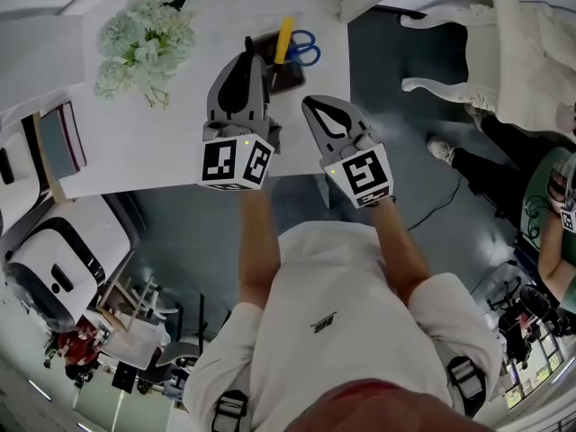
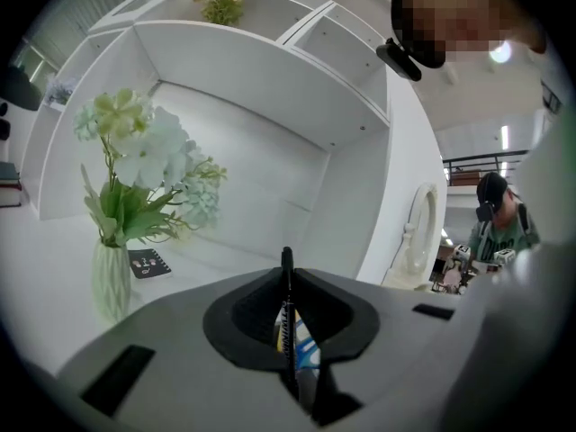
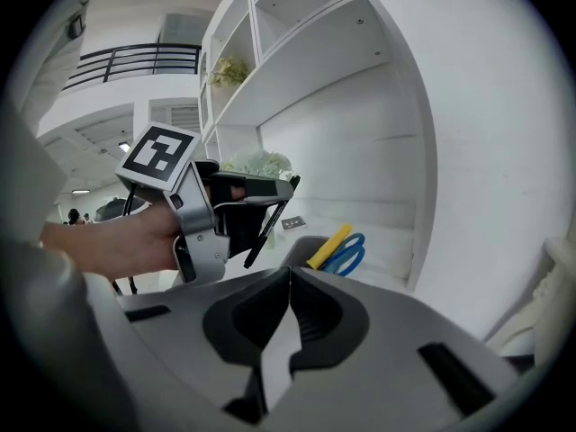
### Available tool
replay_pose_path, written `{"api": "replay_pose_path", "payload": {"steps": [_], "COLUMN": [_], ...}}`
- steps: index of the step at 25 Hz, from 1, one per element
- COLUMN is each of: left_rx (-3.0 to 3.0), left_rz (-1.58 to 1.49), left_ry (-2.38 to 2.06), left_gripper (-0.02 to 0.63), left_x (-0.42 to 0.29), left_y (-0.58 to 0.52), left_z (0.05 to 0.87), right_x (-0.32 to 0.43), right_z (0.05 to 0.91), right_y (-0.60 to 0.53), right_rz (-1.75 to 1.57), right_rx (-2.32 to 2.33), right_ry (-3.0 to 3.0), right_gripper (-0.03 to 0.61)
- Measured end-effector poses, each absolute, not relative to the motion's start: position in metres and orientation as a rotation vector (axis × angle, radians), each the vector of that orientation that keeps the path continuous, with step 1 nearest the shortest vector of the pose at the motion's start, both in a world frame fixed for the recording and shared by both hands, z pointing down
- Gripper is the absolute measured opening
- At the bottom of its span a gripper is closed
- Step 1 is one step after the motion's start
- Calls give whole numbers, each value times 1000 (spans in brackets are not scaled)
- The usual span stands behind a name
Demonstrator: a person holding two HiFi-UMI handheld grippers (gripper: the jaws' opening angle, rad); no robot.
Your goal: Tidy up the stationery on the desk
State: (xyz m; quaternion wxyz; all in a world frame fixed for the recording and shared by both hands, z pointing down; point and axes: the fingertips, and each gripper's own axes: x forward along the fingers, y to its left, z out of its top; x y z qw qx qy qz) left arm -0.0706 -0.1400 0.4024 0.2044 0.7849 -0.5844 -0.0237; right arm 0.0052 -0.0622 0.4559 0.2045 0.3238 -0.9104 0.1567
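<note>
Between left gripper (image 2: 286, 279) jaws: slim black pen (image 2: 287, 327), upright.

Scissors (image 1: 306, 50), perhaps a marker (image 1: 284, 38), in holder (image 1: 290, 77)

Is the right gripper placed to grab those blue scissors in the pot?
Probably yes. The right gripper is shut on nothing, and the blue scissors stand handles-up in the pot just ahead, with open space between. The left gripper, holding a pen, sits aside. The jaws must open first.
</note>
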Motion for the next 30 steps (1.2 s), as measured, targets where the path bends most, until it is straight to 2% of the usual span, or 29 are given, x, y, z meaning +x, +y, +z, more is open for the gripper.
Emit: {"api": "replay_pose_path", "payload": {"steps": [18,30], "left_rx": [2135,2187], "left_rz": [-239,-77], "left_ry": [-1715,-1725], "left_gripper": [0,0], "left_x": [-53,-34], "left_y": [-168,-158], "left_z": [426,446], "right_x": [17,21], "right_z": [464,467], "right_y": [-77,-76], "right_rz": [429,417], "right_rx": [889,874], "right_ry": [-2535,-2534], "right_gripper": [-3,-3]}}
